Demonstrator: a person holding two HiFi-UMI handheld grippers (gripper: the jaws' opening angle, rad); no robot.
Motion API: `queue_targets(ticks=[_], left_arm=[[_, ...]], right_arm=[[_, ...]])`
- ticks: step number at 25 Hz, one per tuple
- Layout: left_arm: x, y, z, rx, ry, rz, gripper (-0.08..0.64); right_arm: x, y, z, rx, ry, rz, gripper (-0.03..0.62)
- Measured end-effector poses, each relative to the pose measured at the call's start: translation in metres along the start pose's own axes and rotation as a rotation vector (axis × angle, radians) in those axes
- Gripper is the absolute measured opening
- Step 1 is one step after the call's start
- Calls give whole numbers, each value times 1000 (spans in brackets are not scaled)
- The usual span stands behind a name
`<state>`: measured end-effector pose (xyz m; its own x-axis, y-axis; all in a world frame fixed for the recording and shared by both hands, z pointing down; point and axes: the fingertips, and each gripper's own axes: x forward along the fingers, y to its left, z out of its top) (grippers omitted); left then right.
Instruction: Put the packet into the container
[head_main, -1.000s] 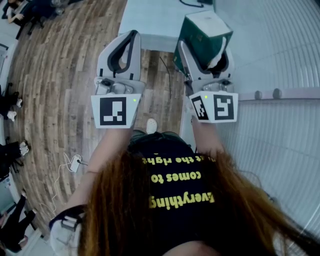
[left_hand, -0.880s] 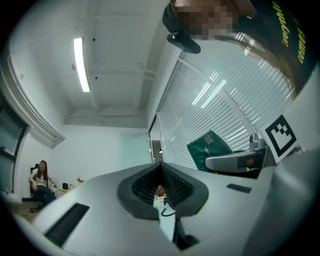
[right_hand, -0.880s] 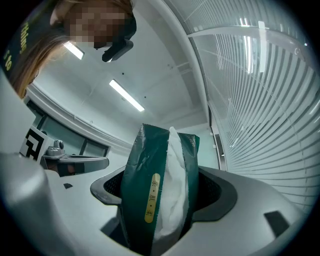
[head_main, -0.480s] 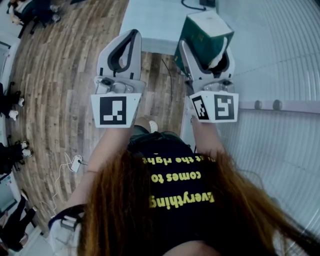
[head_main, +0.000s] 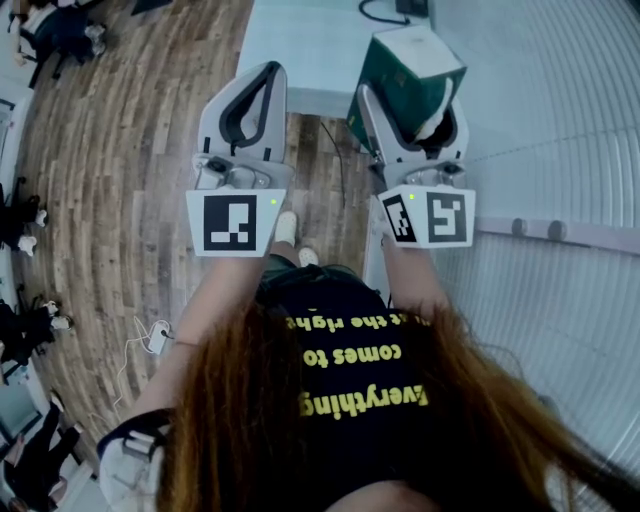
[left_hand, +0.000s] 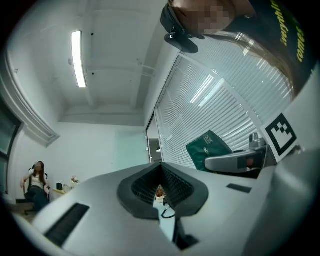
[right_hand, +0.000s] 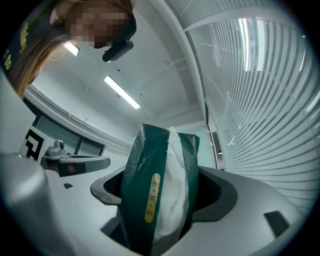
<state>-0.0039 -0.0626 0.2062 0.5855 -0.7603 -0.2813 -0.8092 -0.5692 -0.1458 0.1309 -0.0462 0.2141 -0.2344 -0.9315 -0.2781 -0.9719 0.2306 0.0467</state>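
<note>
- The right gripper is clamped on the dark green packet, which stands upright between its 2 jaws and shows white at its opening.
- The left gripper has its jaws together, holding nothing.
- Both are beside a pale table.

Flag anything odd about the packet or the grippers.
The green packet, clamped between the jaws of the right gripper, has white tissue bulging out of its open slit. The left gripper is shut on nothing. Nothing else stands out.
</note>
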Motion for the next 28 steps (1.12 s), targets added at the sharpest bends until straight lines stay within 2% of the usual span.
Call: queue_targets(ticks=[2,7,15,25,28], left_arm=[[6,-1,-7,2,3,-12,2],[27,35,-4,14,7,-29,2],[41,38,-25,2,-12,-39,2],[72,67,-38,-5,-29,-67,2],[74,64,-47,1,-31,-72,2]], right_arm=[[5,-3,-4,-2,0,-7,382],[49,8,-8,7,29,-10,382],[53,-3,-26,7,16,-33,382],[94,-6,-36,-8,16,-47,382],[93,-10,-44,-12,5,-49,382]])
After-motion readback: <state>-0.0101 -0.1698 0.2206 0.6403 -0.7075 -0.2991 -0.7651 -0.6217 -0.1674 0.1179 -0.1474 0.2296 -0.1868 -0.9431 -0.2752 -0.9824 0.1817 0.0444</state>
